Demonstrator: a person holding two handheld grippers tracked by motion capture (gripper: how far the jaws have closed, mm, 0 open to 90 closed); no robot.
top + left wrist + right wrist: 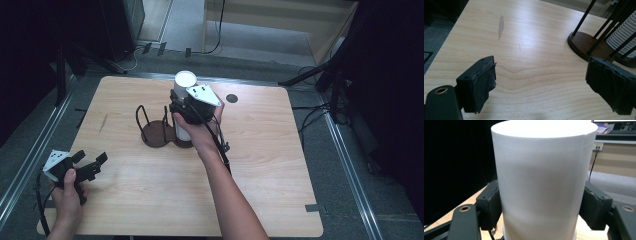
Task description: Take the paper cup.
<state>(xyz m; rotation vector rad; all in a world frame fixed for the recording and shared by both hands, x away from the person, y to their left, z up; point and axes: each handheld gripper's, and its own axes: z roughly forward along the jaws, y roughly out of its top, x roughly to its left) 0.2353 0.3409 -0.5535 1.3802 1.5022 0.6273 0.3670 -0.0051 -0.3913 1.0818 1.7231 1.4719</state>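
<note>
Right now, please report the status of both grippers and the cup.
Right gripper shut on white cup, over the cup holder. Left gripper open, empty. Nothing blocking.

One wooden table (150, 200) carries one dark holder (161, 131) with two round bays side by side, each ringed by thin black rods. One white stack of cups (183, 85) stands in the right bay; how many cups it holds cannot be told. Two grippers are present: the left gripper (95, 165) near left, and the right gripper (176, 109) at the stack.
</note>
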